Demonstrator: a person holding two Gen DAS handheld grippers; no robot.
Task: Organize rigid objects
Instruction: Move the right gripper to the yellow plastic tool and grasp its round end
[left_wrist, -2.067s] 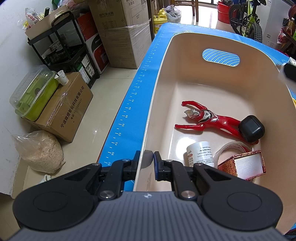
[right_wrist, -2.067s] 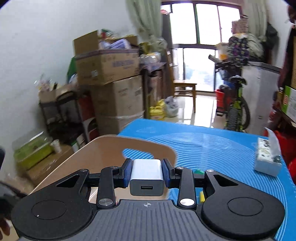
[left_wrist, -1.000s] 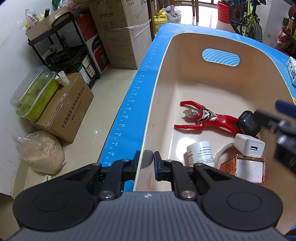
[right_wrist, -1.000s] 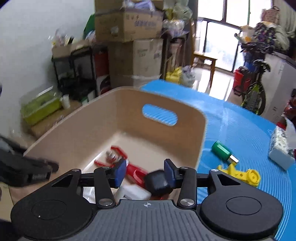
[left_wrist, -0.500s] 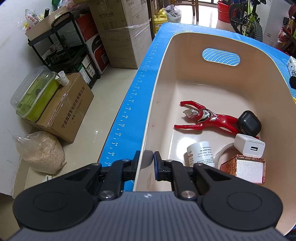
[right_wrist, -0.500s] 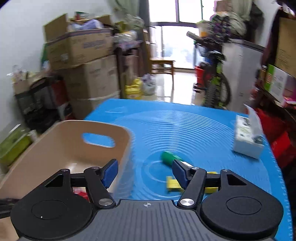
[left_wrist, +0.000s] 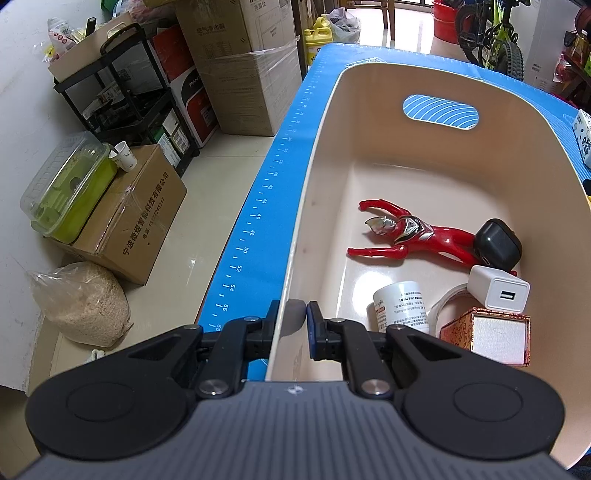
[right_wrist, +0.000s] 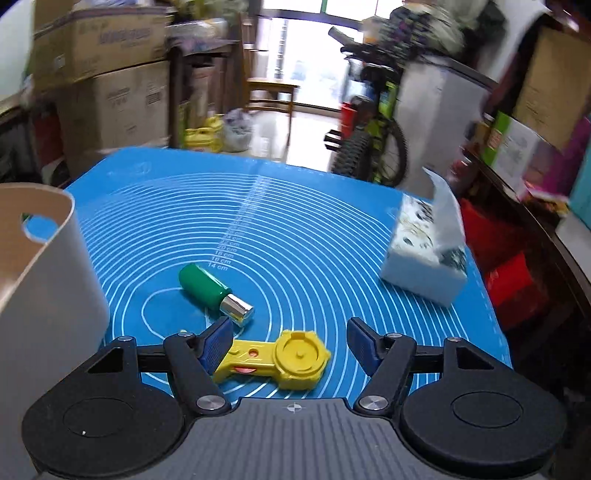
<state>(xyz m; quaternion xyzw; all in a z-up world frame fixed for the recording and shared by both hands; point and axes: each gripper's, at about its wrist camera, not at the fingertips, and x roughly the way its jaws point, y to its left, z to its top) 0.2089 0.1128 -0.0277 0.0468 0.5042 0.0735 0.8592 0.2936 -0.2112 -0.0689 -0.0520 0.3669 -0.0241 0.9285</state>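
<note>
My left gripper (left_wrist: 291, 314) is shut on the near rim of the beige bin (left_wrist: 321, 122). Inside the bin lie a red figure (left_wrist: 413, 236), a black earbud case (left_wrist: 496, 247), a white charger (left_wrist: 498, 290), a white jar (left_wrist: 400, 306) and a red-gold box (left_wrist: 487, 336). In the right wrist view my right gripper (right_wrist: 290, 343) hangs over the blue mat (right_wrist: 295, 229), its jaws opening and not pressing on anything. A yellow toy (right_wrist: 291, 360) lies on the mat under the gap. A green bottle (right_wrist: 207, 288) with a silver cap lies just beyond the left finger.
A tissue pack (right_wrist: 424, 251) stands on the mat at the right. The bin's outer wall (right_wrist: 48, 280) rises at the left of the right gripper. Cardboard boxes (left_wrist: 236, 66), a shelf and a bicycle (right_wrist: 373, 147) surround the table.
The right gripper let go of the white charger into the bin, drew out and swung right over the mat, sinking toward the yellow toy. Its jaws have widened. The left gripper kept still.
</note>
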